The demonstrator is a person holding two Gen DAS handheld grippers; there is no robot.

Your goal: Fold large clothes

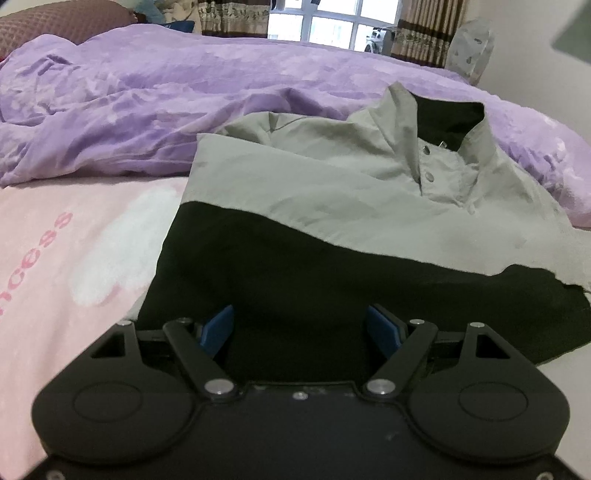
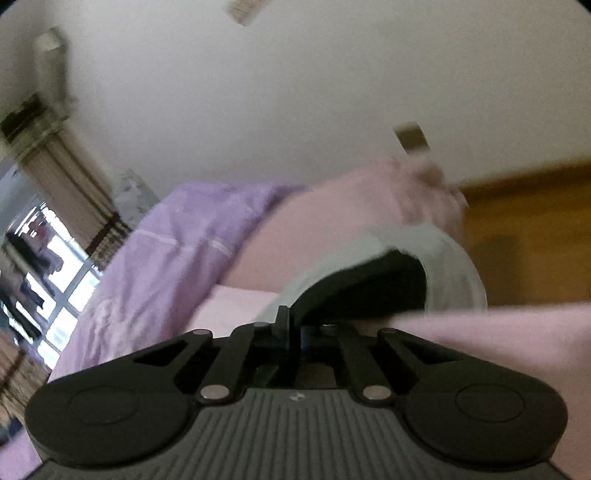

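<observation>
A grey and black jacket lies on the pink bed sheet, collar at the far end, its left side folded in. My left gripper is open, its blue pads spread over the jacket's black lower part. In the blurred right wrist view my right gripper is shut on a part of the jacket, grey outside and black inside, which arches up from the jaws above the bed.
A rumpled purple duvet lies behind and right of the jacket. A dark pillow sits far left. A window with curtains is at the back. A wooden panel stands at the right.
</observation>
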